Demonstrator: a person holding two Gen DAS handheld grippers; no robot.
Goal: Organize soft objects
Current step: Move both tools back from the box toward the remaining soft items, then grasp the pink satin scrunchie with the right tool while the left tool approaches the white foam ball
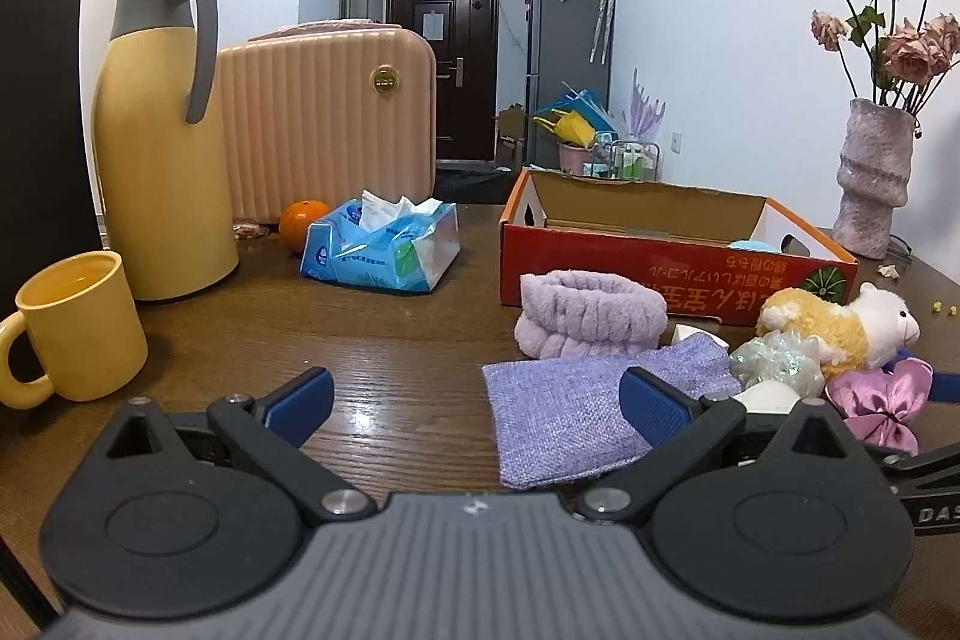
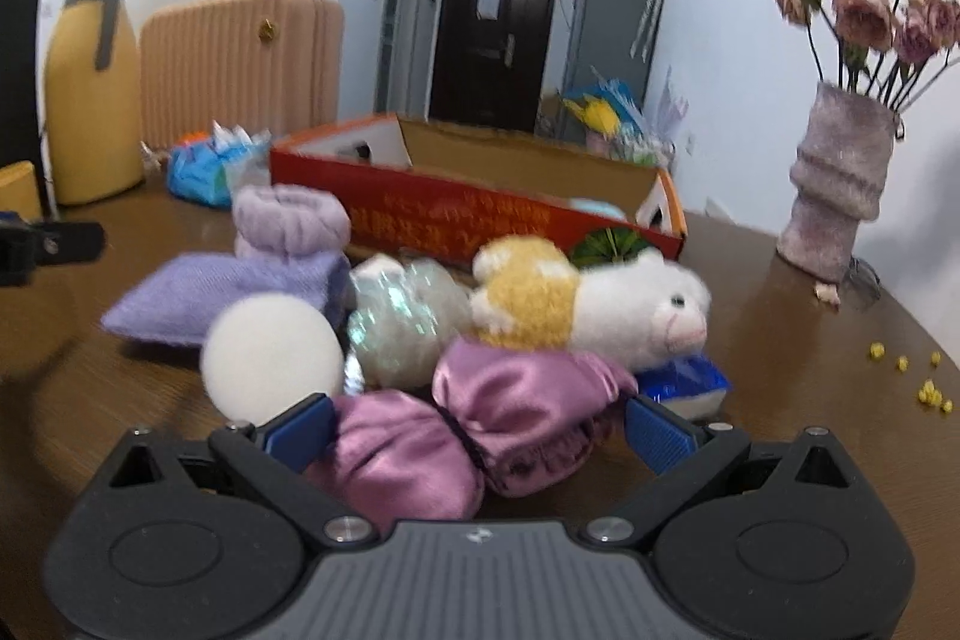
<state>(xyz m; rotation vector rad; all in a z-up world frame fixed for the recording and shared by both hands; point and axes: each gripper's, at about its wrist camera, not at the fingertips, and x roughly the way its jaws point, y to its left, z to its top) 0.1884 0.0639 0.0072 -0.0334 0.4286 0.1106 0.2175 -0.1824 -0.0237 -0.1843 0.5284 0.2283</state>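
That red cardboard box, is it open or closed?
Open: the red box has no lid on top, and its brown inner walls show, with something pale blue inside.

Home: entrance door (image 1: pixel 443 64), fridge (image 1: pixel 567 58), suitcase (image 1: pixel 327 124), flower vase (image 1: pixel 876 178) on wooden table (image 1: pixel 384 334).

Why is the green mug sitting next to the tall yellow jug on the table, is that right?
Not quite: the mug is yellow, not green. The left wrist view shows it standing next to the tall yellow jug on the table.
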